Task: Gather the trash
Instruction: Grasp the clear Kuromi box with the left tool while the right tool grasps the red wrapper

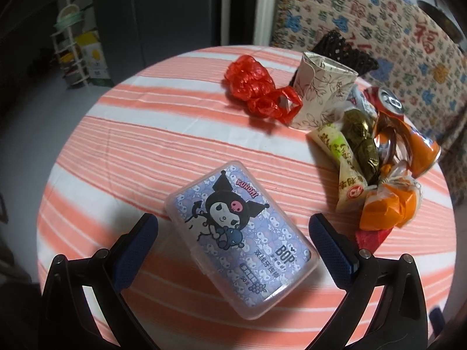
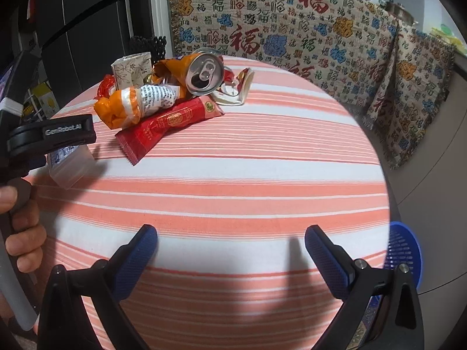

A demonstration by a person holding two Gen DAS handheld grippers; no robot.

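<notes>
While our left gripper (image 1: 233, 227) hangs spread over the floss box (image 1: 233, 230), our right gripper (image 2: 230, 236) gapes above bare tablecloth (image 2: 248, 175).

Round table (image 2: 233, 175) under an orange-and-white striped cloth, patterned blanket (image 2: 306, 35) draped behind, blue mesh basket (image 2: 404, 248) low beside the rim.

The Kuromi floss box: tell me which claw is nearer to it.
Left. The left claw is open with the Kuromi floss box between its fingers. The right claw is open over bare striped tablecloth, with the box off to its left.
</notes>
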